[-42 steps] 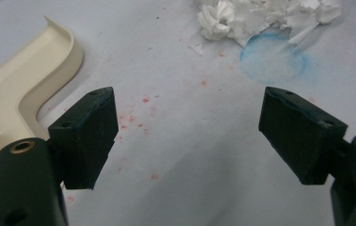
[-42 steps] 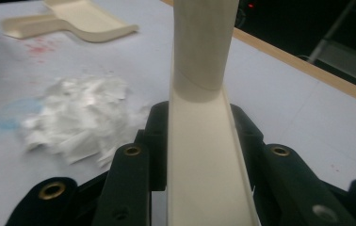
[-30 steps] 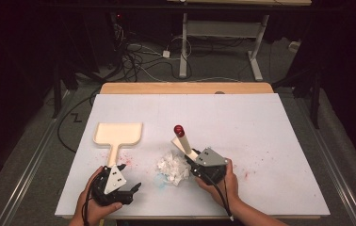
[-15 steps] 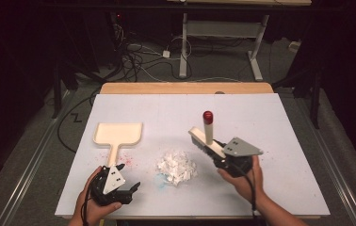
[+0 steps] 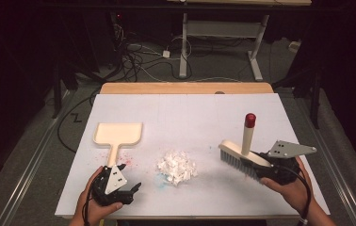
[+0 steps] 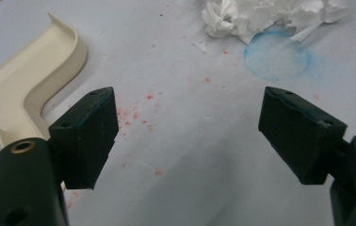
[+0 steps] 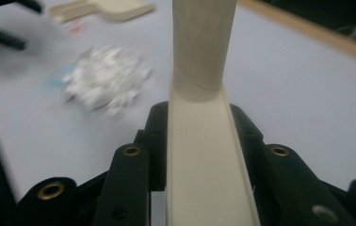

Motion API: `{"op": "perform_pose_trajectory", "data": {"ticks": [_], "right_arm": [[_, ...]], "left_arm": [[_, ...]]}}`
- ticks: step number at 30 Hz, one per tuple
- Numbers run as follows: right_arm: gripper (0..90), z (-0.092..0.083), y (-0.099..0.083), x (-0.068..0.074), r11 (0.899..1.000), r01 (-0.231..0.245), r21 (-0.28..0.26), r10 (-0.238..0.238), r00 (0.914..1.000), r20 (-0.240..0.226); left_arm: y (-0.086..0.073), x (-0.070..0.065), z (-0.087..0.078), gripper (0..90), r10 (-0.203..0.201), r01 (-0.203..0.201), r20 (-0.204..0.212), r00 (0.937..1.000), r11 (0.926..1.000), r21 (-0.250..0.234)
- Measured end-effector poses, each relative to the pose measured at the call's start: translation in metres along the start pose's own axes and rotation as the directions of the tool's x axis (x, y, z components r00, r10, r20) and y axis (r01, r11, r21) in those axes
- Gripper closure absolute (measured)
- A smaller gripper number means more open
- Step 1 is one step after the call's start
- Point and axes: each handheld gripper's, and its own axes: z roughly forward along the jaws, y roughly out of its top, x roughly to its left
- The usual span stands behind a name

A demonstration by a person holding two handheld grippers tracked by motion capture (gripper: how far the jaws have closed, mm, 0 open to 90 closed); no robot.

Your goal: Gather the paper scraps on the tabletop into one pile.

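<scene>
Brush (image 5: 240,157) is well right of the paper pile (image 5: 177,167), bristles down, red-capped handle up; landmark = pile. Left to right: cream dustpan (image 5: 118,134) up-left of pile; left gripper (image 5: 130,192) below dustpan, left of pile, jaws wide, nothing between; right gripper (image 5: 266,170) far right of pile, jaws clamped on brush's cream back (image 7: 204,155).
</scene>
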Motion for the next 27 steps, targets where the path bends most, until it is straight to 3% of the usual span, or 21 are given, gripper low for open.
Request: {"op": "perform_pose_trajectory", "data": {"ticks": [2, 5, 10, 12, 13, 17, 19, 20, 21, 22, 23, 25, 27], "right_arm": [[67.5, -0.001, -0.005, -0.001, 0.998, -0.007, 0.057, 0.011, 0.9971, -0.076], [67.5, 0.002, -0.012, -0.006, 0.992, -0.020, 0.121, 0.036, 0.9902, -0.135], [67.5, 0.019, -0.012, -0.037, 0.973, -0.104, 0.206, 0.147, 0.9667, -0.209], [67.1, 0.028, -0.011, -0.048, 0.969, -0.112, 0.222, 0.151, 0.9741, -0.168], [66.0, 0.033, -0.009, -0.054, 0.965, -0.120, 0.234, 0.162, 0.9727, -0.166], [57.3, 0.047, -0.002, -0.067, 0.959, -0.096, 0.266, 0.130, 0.9853, -0.111], [50.0, 0.052, 0.003, -0.071, 0.962, -0.055, 0.268, 0.070, 0.9965, -0.046], [44.7, 0.053, 0.005, -0.073, 0.963, -0.061, 0.261, 0.068, 0.9975, -0.020], [39.8, 0.054, 0.007, -0.075, 0.962, -0.061, 0.265, 0.053, 0.9980, 0.035], [41.8, 0.054, 0.008, -0.075, 0.966, -0.050, 0.253, 0.029, 0.9957, 0.088], [45.3, 0.052, 0.009, -0.074, 0.973, -0.020, 0.230, -0.020, 0.9852, 0.170], [42.8, 0.045, 0.006, -0.072, 0.986, -0.004, 0.165, -0.026, 0.9837, 0.178], [37.4, 0.037, 0.001, -0.065, 0.994, 0.024, 0.111, -0.049, 0.9703, 0.237]], "left_arm": [[0.000, 0.000, 0.001, 19.4, 0.004, -0.004, 0.002, 1.0000, 1.0000, 0.004], [0.001, -0.001, 0.001, 19.4, 0.005, -0.005, 0.003, 1.0000, 1.0000, 0.002], [0.003, -0.001, 0.004, 19.4, 0.021, -0.021, 0.004, 0.9998, 0.9998, 0.000], [0.003, -0.002, 0.004, 19.4, 0.011, -0.011, 0.013, 0.9999, 0.9999, 0.004], [0.004, -0.001, 0.005, 19.4, 0.018, -0.018, 0.009, 0.9998, 0.9998, -0.001], [0.005, -0.001, 0.007, 19.4, 0.016, -0.016, 0.016, 0.9997, 0.9999, -0.001], [0.006, -0.002, 0.008, 19.4, 0.007, -0.007, 0.028, 0.9996, 1.0000, 0.005], [0.007, -0.002, 0.009, 19.4, 0.017, -0.017, 0.024, 0.9996, 0.9999, 0.001], [0.007, -0.003, 0.010, 19.4, 0.011, -0.011, 0.032, 0.9994, 0.9999, 0.008], [0.008, -0.003, 0.011, 19.4, 0.021, -0.022, 0.027, 0.9994, 0.9998, 0.005], [0.008, -0.003, 0.012, 19.4, 0.026, -0.026, 0.026, 0.9993, 0.9996, 0.007], [0.009, -0.005, 0.011, 19.3, 0.030, -0.030, 0.024, 0.9993, 0.9995, 0.007], [0.009, -0.007, 0.010, 19.3, 0.036, -0.036, 0.022, 0.9991, 0.9993, 0.004]]}}
